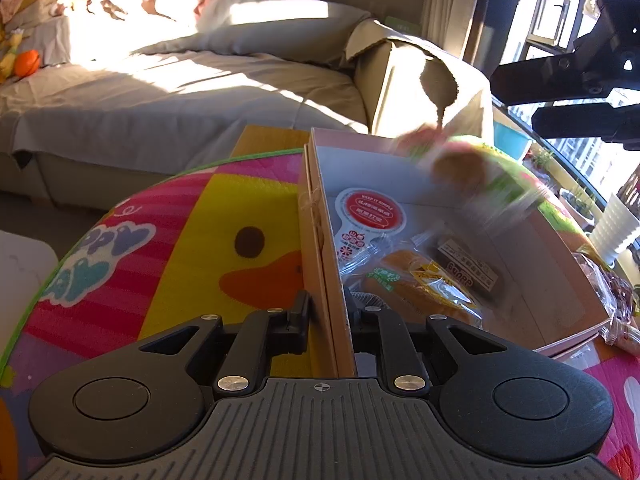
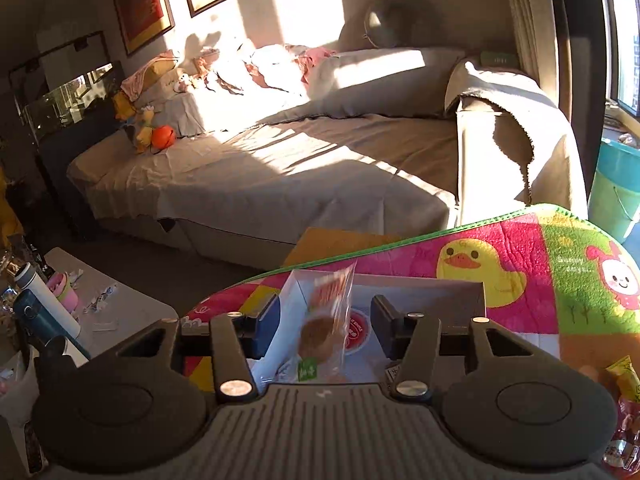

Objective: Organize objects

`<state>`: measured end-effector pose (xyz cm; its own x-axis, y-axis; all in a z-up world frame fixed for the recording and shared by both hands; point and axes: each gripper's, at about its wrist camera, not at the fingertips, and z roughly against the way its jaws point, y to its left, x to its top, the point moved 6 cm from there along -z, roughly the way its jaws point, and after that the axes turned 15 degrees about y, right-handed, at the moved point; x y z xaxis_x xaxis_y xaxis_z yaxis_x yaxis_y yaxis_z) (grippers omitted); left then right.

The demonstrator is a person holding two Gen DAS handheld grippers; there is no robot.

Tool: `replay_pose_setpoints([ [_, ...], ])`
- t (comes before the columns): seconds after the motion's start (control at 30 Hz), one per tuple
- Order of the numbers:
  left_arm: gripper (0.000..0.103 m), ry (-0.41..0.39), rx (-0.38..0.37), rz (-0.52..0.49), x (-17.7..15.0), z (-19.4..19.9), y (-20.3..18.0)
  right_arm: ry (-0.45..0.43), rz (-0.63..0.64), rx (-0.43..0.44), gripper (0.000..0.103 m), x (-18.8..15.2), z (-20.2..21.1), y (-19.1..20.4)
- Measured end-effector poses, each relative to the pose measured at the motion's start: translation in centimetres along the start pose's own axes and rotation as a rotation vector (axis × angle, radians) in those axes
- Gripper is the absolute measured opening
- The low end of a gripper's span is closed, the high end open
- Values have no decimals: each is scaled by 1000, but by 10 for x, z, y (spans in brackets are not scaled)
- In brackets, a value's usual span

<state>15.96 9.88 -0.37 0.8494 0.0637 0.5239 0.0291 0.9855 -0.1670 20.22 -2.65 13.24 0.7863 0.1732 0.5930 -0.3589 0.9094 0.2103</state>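
Now | left gripper (image 1: 329, 312) clamps box wall (image 1: 320, 240) | right gripper (image 2: 324, 328) open | pastry packet (image 2: 326, 320) upright between, untouched

On the round red sticker (image 1: 370, 211) lying on the floor of the box (image 1: 532, 312), you can read "KEEP IT SIMPLE" along its upper edge; the white lines under it are Chinese characters too small to make out. The tab below the sticker carries more small red print that you cannot read. On the play mat (image 1: 132, 264) to the left of the box, you see big puffy letters, cut off and bent by the lens, not readable as a word. From the right wrist view, the green patch of the mat (image 2: 576, 268) at far right shows "Sunny" in pale letters beside a pink cartoon face. The dark wrapper (image 1: 470, 266) in the box bears print too blurred to read.
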Motion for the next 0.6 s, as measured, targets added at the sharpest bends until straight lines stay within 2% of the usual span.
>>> replay_pose_setpoints([
  [0.1, 18, 1, -6, 2, -1, 0, 0, 7, -19, 2, 50, -10, 2, -10],
  [0.17, 18, 1, -7, 5, -1, 0, 0, -4, -28, -41, 51, -17, 9, -23],
  [0.27, 18, 0, -11, 8, -1, 0, 1, -38, -17, -153, 52, -31, 25, -47],
  [0.37, 18, -1, -13, 10, -1, 0, 1, -70, -27, -251, 62, -51, 44, -74],
  [0.5, 18, 0, -13, 9, -1, 0, 1, -76, -107, -344, 65, -83, 63, -117],
  [0.6, 18, 0, -14, 11, -1, 0, 1, -44, -189, -371, 65, -109, 67, -147],
])
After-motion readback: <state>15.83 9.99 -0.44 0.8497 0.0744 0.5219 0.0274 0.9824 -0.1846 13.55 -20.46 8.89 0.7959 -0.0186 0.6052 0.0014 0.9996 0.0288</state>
